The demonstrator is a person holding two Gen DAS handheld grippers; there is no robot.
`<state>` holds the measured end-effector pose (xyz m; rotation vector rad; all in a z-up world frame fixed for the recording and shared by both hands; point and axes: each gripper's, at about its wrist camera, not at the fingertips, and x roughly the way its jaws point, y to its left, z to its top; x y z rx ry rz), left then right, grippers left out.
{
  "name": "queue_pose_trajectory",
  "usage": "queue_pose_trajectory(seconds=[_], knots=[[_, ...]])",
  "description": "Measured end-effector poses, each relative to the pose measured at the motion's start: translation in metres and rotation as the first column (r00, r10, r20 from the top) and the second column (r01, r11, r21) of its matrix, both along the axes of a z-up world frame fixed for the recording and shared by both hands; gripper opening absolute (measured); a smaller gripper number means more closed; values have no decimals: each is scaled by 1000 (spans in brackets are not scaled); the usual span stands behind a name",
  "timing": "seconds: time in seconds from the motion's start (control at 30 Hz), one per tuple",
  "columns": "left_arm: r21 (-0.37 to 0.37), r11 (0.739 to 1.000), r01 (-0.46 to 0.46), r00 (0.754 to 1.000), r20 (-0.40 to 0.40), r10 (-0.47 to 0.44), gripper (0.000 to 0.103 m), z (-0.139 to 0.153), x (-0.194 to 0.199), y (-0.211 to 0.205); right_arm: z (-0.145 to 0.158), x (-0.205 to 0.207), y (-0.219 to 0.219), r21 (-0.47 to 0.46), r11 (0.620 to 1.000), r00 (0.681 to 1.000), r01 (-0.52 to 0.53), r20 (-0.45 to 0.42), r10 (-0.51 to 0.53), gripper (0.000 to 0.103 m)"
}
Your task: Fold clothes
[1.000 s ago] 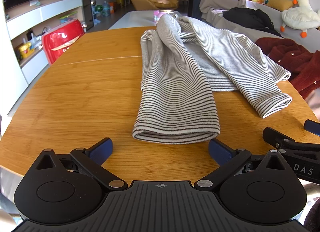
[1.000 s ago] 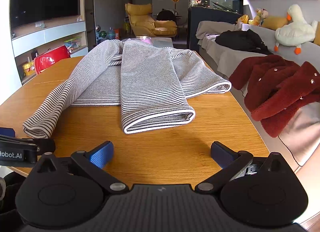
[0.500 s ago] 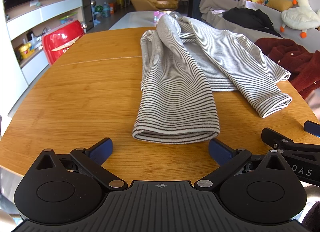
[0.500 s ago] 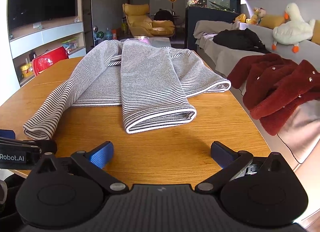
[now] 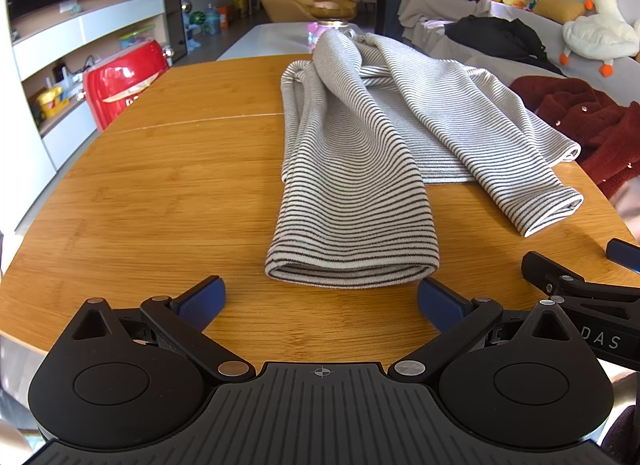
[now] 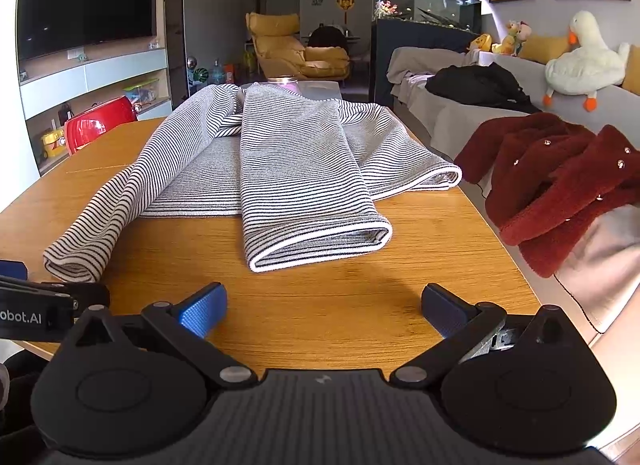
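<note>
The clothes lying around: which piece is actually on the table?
The striped top alone lies on the wooden table, its ends toward the open grippers. The red fuzzy coat and the black garment lie on the sofa beside it.

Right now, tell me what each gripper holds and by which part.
Nothing is held. The left gripper and the right gripper are both open, short of the striped garment, which lies on the wooden table.
</note>
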<state>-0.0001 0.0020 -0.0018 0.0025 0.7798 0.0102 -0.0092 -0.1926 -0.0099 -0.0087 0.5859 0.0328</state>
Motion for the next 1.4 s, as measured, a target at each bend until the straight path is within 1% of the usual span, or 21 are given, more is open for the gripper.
queue_pose_trajectory(seconds=[0.33,0.63,0.87,1.0,1.03,1.07,1.1,1.17,1.2,1.23,1.27,1.33,1.4], knots=[[-1,1000,-3,1000,2,3,103,0,1,-1,-1,-2,-1,1,1000,1000,6,20,-6,103],[0,1000,-5,1000,1,5,103,1,1,-2,0,0,-2,2,1000,1000,-18,18,18,103],[1,1000,-3,1000,1,3,103,0,1,-1,-3,-5,-3,0,999,998,-34,44,34,103],[2,1000,31,1000,-7,-31,103,2,1,2,-3,-3,-5,4,999,998,-48,41,48,103],[-1,999,43,999,-9,-43,103,3,1,3,-1,-2,-7,20,998,998,-58,33,57,103],[-19,998,61,998,0,-61,103,7,-2,7,1,-1,-10,41,997,997,-69,25,68,103],[-35,996,79,997,12,-79,103,12,-5,11,7,0,-17,88,992,996,-89,24,87,103],[-37,991,128,989,85,-125,103,31,-15,19,21,2,-29,157,979,991,-128,50,122,103],[-20,989,148,982,121,-145,103,43,-13,22,29,6,-34,162,976,988,-143,76,132,103],[-2,986,167,974,157,-165,103,54,-12,25,38,10,-38,158,975,984,-157,105,141,103],[14,983,185,965,187,-184,103,64,-8,27,46,18,-38,133,977,980,-165,130,148,103],[5,979,202,964,176,-199,103,69,26,27,57,40,-37,76,984,976,-163,161,149,103],[-5,976,218,963,163,-214,103,74,60,27,63,68,-36,56,987,976,-149,166,139,103]])
